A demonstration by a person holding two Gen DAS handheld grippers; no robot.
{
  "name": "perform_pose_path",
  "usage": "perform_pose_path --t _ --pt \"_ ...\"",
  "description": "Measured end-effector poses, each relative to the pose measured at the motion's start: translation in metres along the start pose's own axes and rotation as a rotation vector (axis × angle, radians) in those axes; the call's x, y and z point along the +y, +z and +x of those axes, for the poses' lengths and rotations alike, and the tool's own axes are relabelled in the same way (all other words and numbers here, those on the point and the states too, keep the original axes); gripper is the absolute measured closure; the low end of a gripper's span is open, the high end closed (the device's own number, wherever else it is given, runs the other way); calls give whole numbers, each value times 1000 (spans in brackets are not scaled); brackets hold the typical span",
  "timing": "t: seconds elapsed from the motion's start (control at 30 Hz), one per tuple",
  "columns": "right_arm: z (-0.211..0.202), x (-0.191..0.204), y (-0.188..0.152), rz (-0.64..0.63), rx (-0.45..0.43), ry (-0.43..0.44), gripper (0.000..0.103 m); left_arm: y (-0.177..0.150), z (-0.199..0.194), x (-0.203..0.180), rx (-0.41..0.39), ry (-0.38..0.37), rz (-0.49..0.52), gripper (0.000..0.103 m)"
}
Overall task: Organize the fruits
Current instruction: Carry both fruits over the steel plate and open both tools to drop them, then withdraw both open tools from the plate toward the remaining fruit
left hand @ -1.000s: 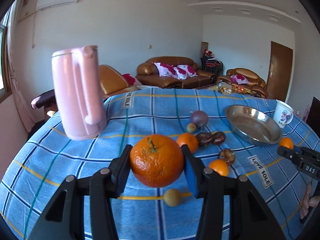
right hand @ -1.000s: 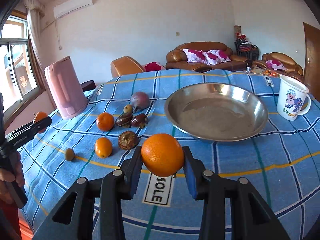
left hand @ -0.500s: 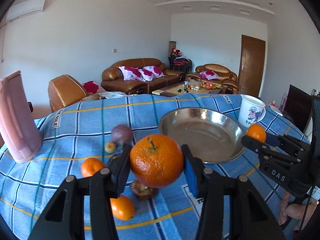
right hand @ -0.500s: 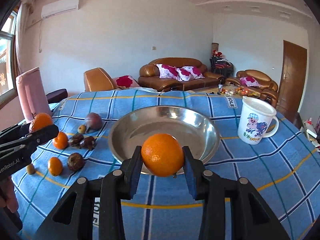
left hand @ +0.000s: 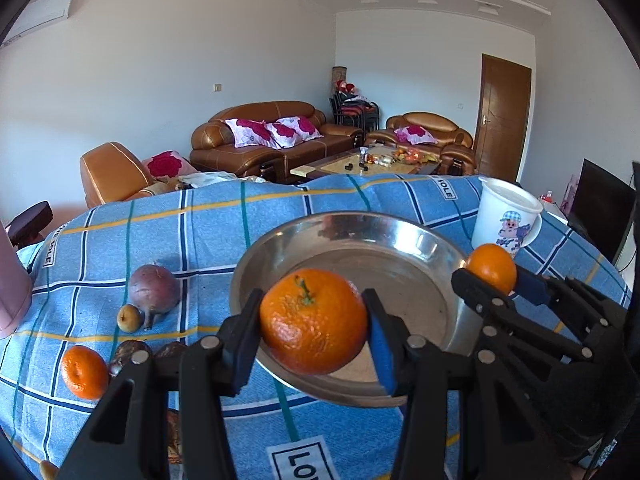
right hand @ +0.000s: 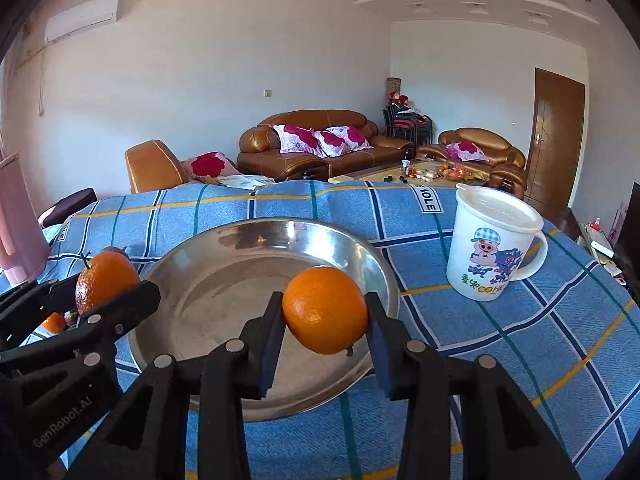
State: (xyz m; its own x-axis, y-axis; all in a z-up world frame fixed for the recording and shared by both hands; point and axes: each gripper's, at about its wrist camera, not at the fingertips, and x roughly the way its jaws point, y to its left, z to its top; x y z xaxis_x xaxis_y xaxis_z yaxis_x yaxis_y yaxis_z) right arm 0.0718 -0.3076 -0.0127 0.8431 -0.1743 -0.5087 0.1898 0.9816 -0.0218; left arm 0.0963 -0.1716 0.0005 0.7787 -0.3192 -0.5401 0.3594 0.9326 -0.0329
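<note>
The left tool point(left hand: 314, 322) clamped a stemmed orange point(left hand: 313, 321) over the steel bowl point(left hand: 424, 240)'s near rim; the right tool point(right hand: 325, 310) gripped a smooth orange point(right hand: 325, 309) alongside. Releasing there risked one rolling onto the tabletop point(left hand: 208, 232), or the tools colliding

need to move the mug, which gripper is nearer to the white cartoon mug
Right. The right gripper, holding an orange, sits over the pan's mug-side rim; the left gripper is across the pan from the mug.
</note>
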Motion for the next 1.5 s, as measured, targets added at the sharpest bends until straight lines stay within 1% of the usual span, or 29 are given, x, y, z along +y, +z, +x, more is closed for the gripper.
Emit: perform_pose_path --t 0.1,0.23,0.4,0.6,0.9,1.0,1.07,1.13,1.2,1.23,1.3,1.33,1.37,1.4,1.47,1.5 --pt "3 -2 2 4 8 -7 62 -1 10 -2 16 3 -19 53" --pt "13 -5 6 3 28 -2 62 -3 21 -4 38 19 -14 53" --pt "32 -9 7 22 106 27 62 -3 29 -8 62 20 -3 53" --pt "44 -13 5 50 169 55 62 -3 35 -11 91 25 6 53" --pt "47 -13 3 54 188 69 61 -3 48 -12 144 38 -2 53" --pt "47 -14 4 61 185 77 61 -3 46 -14 135 43 5 53" --pt "46 -16 4 70 177 77 61 -3 45 -16 124 62 19 51" --pt "44 -19 4 84 168 83 60 -3 42 -16 109 80 21 47" --pt "40 -22 5 99 151 76 59 -3 38 -14 91 95 11 33" --pt "37 -25 5 112 135 76 59 -2 36 -12 79 98 2 30" --pt "30 -30 5 145 92 78 57 -2 30 -8 49 103 -19 19" --pt "25 -32 5 160 65 73 52 -2 27 -6 31 106 -28 16" --pt "20 -34 5 172 34 63 47 -2 23 -4 13 105 -34 7" --pt "13 -36 5 180 -5 55 44 -2 19 -4 -8 105 -38 0" --pt "-4 -35 6 172 -108 27 33 -3 9 -3 -57 107 -37 0" --pt "-13 -33 8 160 -166 9 29 -3 6 -3 -79 114 -27 0"
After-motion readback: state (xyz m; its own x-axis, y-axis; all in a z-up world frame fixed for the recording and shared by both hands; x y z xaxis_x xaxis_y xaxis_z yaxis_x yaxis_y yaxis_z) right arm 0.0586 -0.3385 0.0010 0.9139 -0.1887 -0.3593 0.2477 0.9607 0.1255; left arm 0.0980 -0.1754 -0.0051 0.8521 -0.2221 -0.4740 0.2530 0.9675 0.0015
